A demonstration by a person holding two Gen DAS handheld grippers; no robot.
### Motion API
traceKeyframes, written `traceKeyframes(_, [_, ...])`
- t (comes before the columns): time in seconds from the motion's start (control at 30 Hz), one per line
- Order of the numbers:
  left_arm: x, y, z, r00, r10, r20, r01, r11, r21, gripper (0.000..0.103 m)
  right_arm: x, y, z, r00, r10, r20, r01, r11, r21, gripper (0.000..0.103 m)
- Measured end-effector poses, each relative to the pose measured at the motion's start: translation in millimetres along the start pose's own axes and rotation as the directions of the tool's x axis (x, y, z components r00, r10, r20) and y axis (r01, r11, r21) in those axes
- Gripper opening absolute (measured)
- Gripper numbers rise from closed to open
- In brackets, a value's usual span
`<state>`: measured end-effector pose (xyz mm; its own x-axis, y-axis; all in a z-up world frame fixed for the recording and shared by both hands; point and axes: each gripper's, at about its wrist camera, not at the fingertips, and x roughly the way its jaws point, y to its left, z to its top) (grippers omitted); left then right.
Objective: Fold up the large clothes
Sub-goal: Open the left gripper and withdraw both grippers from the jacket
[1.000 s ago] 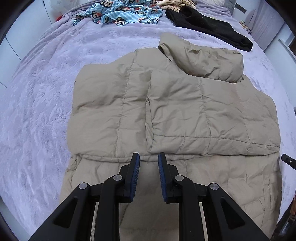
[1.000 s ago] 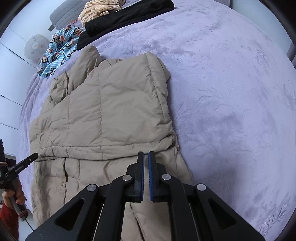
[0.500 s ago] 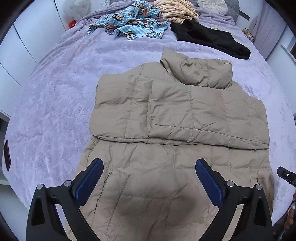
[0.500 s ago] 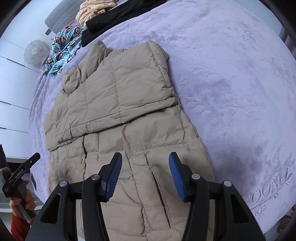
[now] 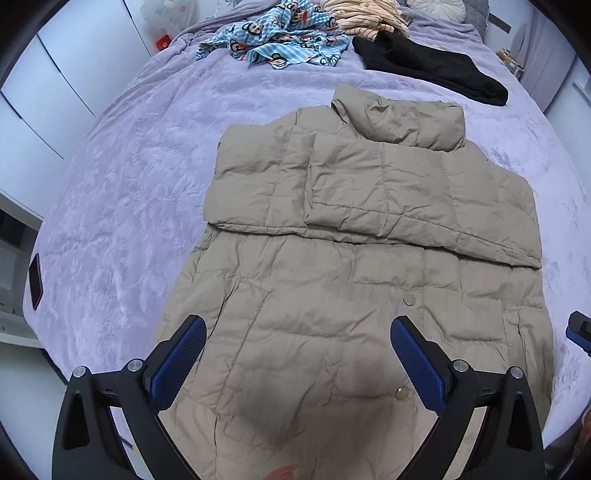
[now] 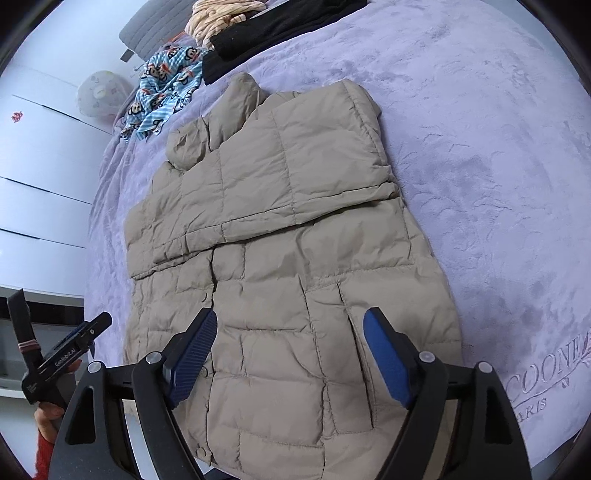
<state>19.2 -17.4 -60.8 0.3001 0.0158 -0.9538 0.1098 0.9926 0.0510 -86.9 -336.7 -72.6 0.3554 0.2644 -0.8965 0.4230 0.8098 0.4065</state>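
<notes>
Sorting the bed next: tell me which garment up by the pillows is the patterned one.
The blue cartoon-monkey garment, crumpled left of the plain black garment and the striped peach one.

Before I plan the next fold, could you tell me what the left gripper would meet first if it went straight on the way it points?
Most likely the lower front of the beige puffer jacket, which fills the gap between the open left gripper pads; depth is unclear.

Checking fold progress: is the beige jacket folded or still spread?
Partly folded: the beige jacket has both sleeves laid across its chest; its lower half lies flat.
</notes>
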Motion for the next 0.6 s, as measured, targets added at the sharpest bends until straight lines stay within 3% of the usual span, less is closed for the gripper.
traceKeyframes(0.2, [6.0,23.0,-19.5,0.999,0.004,-0.036,-0.005,0.999,-0.037,0.100,-4.7,12.3,-20.5,1.000,-0.003,0.004,0.003,1.000,0.019,0.091])
traceKeyframes(0.23, [9.5,29.1,-22.6,0.999,-0.007,-0.052,0.005,0.999,-0.043,0.100,-4.6,15.2,-24.6,1.000,-0.005,0.010,0.005,1.000,0.023,0.103])
traceKeyframes(0.43, [18.2,50.2,-41.7,0.991,-0.094,-0.091,0.097,0.995,0.022,0.100,4.4,29.5,-61.4,1.000,0.019,0.017,-0.021,0.994,0.112,0.103])
traceKeyframes(0.6, [22.4,73.2,-56.4,0.982,-0.161,-0.100,0.169,0.983,0.072,0.100,14.7,28.5,-95.5,0.998,0.069,-0.011,-0.064,0.965,0.256,0.103])
